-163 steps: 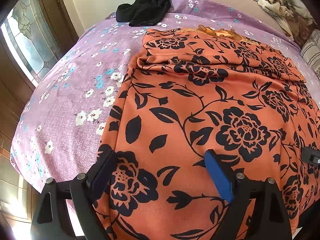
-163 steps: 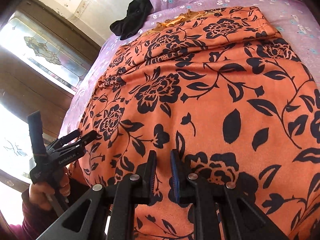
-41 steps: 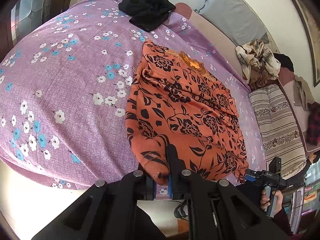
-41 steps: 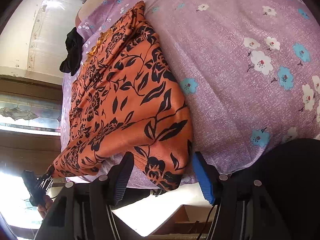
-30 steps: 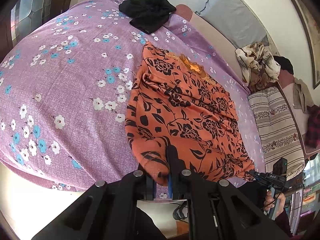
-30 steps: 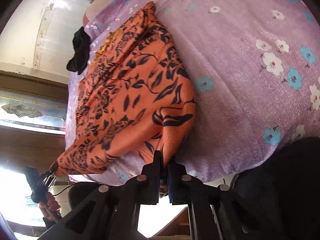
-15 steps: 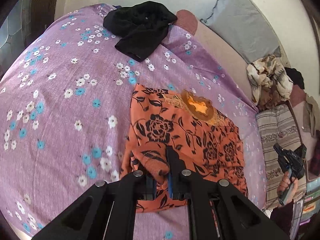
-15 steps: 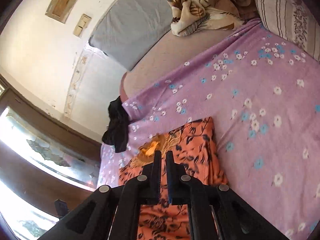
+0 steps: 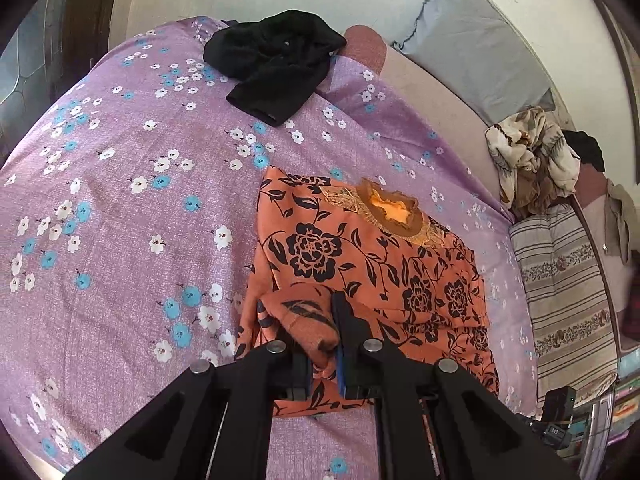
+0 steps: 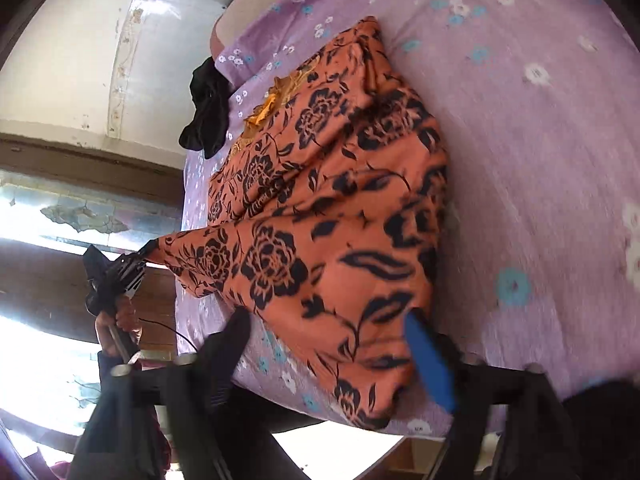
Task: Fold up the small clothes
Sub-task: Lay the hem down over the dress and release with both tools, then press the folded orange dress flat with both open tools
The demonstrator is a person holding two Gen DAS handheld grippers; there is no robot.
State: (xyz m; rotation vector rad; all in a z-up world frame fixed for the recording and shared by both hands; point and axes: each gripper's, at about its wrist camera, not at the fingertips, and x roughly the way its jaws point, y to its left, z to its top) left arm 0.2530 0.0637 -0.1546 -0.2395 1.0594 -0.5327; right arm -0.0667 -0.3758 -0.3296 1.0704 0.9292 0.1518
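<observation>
An orange garment with black flowers [image 9: 372, 264] lies folded over on the purple flowered bedsheet [image 9: 120, 208]. Its yellow neckline faces the far end. My left gripper [image 9: 322, 328] is shut on a bunched corner of it, held above the lower layer. In the right wrist view the garment [image 10: 340, 208] lies near the bed's edge, with the left gripper [image 10: 138, 258] pulling one corner out to the left. My right gripper [image 10: 332, 340] is open, its fingers either side of the near hem, holding nothing.
A black garment [image 9: 276, 64] lies at the far end of the bed. A grey pillow [image 9: 476, 48], a crumpled patterned cloth [image 9: 532, 156] and a striped mattress [image 9: 568, 280] sit to the right. A window and wooden frame [image 10: 80, 216] stand left.
My right gripper has let go of the garment's hem and opened. My left gripper keeps its hold and has carried its corner forward over the garment.
</observation>
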